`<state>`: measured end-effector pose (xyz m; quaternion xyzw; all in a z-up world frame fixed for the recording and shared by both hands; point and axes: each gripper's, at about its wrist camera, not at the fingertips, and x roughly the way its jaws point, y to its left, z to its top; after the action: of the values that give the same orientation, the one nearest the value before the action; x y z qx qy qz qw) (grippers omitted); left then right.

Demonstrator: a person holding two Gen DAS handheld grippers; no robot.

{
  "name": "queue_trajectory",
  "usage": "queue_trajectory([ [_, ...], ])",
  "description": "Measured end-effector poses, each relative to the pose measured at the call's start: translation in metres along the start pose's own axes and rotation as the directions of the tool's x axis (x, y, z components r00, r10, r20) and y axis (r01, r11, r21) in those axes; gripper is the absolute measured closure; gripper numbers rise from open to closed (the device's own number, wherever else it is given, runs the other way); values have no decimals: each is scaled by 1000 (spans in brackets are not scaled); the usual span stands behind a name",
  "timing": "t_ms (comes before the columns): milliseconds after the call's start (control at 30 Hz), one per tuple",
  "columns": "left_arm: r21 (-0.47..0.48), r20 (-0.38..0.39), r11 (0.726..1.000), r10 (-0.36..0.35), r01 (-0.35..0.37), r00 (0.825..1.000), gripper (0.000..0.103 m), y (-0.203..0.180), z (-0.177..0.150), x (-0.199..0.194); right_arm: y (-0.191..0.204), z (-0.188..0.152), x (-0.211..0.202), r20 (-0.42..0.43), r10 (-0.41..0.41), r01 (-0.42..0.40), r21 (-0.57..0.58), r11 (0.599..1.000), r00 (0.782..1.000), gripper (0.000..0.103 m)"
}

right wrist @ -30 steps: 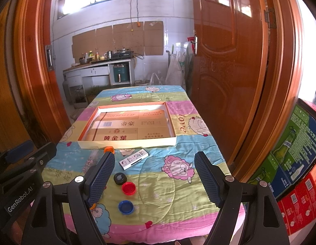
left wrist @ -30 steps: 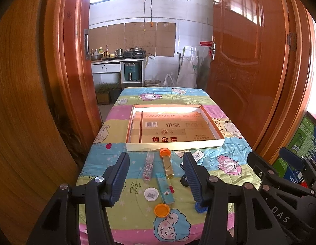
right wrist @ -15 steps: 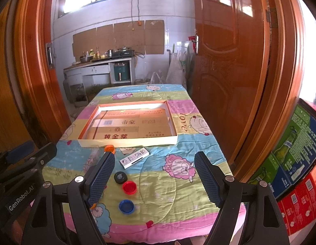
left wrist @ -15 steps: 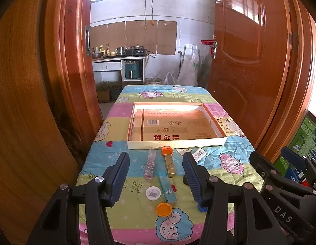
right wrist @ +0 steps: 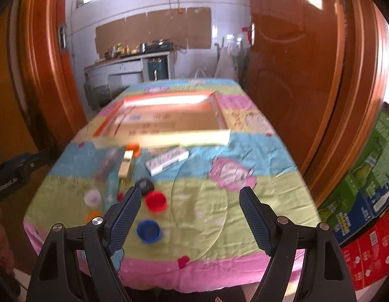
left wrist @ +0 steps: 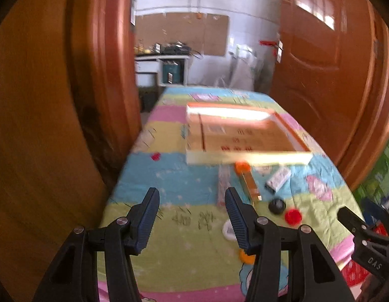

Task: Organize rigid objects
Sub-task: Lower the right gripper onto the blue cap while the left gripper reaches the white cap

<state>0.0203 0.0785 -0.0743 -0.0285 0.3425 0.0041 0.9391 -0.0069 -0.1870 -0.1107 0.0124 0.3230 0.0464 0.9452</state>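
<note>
A shallow cardboard tray lies mid-table on a colourful quilt. In front of it lie small objects: an orange-capped gold tube, a clear packet, a white box, a black cap, a red cap, a blue cap, a white cap and an orange cap. My left gripper is open and empty above the near-left quilt. My right gripper is open and empty above the near edge. Both views are blurred.
Wooden doors flank the table on both sides. Stacked printed cartons stand at the right. A kitchen counter is behind the table. The quilt's pink near edge hangs over the table front.
Both grippers have moved closer over the table and tilted down. The left one swung left, so the objects now sit right of its fingers. Both stay open.
</note>
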Motion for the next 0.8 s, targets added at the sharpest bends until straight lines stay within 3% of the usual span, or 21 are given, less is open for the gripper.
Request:
queue_trajectory([
  [133,63,-48,995,-68,71,997,49,-11,-21,20,8,-16,21,-52,36,-37,-20,999,998,22],
  [233,101,-66,991,-79,86,995,49,-20,-28,29,14,-23,30,-69,45,-48,-35,998,997,22],
  [667,145,-141,974,-152,172,978,50,-31,-38,51,26,-32,54,-131,93,-101,-58,993,987,22],
  [800,140,-167,973,-161,185,973,59,-29,-39,61,29,-34,58,-141,95,-105,-66,992,985,22],
])
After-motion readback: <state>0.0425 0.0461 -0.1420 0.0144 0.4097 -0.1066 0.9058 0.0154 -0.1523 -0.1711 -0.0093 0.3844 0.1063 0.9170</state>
